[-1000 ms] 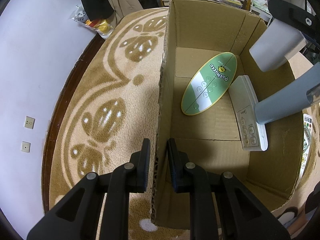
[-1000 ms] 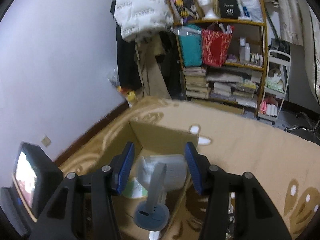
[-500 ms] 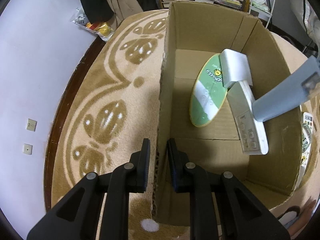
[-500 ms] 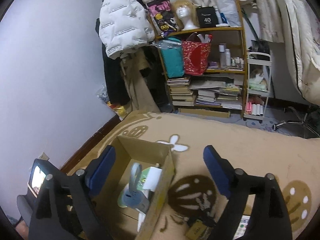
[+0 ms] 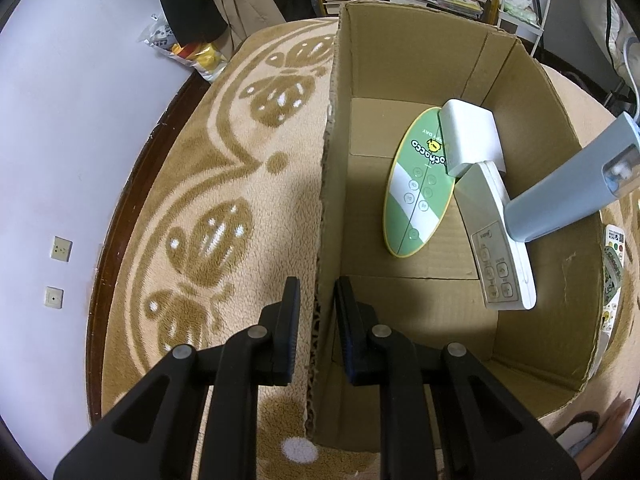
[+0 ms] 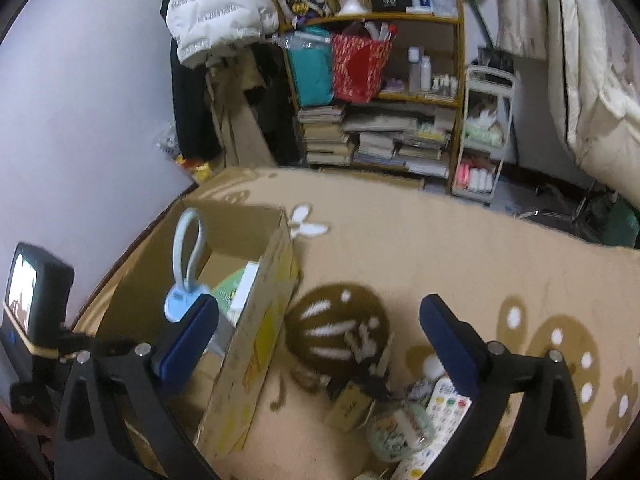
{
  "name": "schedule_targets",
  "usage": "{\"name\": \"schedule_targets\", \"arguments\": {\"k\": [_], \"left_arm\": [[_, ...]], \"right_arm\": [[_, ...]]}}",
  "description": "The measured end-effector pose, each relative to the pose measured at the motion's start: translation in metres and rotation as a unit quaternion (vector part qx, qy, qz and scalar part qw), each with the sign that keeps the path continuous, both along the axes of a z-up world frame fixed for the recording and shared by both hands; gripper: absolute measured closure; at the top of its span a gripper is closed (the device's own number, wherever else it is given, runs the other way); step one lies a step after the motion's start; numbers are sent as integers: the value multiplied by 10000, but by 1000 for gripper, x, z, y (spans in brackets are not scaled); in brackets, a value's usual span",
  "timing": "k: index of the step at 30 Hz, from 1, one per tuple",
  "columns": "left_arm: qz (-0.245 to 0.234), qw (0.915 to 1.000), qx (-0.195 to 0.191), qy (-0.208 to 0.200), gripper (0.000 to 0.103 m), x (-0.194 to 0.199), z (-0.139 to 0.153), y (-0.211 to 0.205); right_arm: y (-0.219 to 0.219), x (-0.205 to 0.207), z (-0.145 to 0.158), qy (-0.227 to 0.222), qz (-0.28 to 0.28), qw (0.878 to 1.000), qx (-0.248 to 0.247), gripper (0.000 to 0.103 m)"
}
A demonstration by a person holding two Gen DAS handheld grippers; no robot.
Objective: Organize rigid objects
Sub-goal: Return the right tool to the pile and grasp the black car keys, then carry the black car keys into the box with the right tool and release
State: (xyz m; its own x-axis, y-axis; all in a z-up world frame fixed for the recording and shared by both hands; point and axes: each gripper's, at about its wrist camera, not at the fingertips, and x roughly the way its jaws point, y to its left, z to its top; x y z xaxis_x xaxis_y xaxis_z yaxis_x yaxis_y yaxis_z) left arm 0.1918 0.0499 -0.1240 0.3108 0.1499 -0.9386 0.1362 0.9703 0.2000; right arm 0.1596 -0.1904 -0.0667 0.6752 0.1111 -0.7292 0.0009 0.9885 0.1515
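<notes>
your left gripper pinches the near left wall of the cardboard box, one finger on each side. your right gripper hangs over the rug with fingers spread wide, holding nothing. in the box, the green oval board lies flat, long axis near to far. right of it the white remote lies the same way, and the blue lamp leans up to the right.

Cardboard box, centre-right of frame, open top; left gripper clamped on its near-left wall. Contents: green oval board, white remote, white block, pale-blue handle at right. Patterned beige rug, left.
</notes>
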Motion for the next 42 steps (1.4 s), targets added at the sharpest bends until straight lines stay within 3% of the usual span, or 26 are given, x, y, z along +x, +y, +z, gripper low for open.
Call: {"name": "schedule_targets", "arguments": {"k": [5,9,13,15,17,21,27,28,31,42], "left_arm": [[-8,10000,-9,0,85,0,0,1],[-9,10000,-29,5,85,1,1,1],[-27,10000,-7,-2,85,1,1,2],[-45,10000,12,-4,85,1,1,2],[-28,10000,-14,2,85,2,0,2],[-7,10000,-51,18,85,1,0,2],[-8,10000,-38,13,85,1,0,3],[-13,10000,-37,12,85,1,0,3],[-13,10000,-35,12,85,1,0,3],[-3,10000,-46,19,85,1,0,3]], "right_arm": [[-2,-4,-22,339,-93,9993,147,0],[-5,-6,-39,578,-193,9980,-168,1],[-16,-1,-55,846,-296,9959,-84,6],[-22,1,-63,982,-388,9944,-41,12],[-25,3,-71,1130,-401,9928,-60,26],[-27,7,-87,1373,-374,9897,-155,30],[-31,11,-111,1765,-385,9830,-328,57],[-31,11,-114,1740,-356,9833,-406,58],[-29,11,-115,1679,-214,9849,-359,75],[-35,7,-97,1186,-354,9922,157,76]]}}
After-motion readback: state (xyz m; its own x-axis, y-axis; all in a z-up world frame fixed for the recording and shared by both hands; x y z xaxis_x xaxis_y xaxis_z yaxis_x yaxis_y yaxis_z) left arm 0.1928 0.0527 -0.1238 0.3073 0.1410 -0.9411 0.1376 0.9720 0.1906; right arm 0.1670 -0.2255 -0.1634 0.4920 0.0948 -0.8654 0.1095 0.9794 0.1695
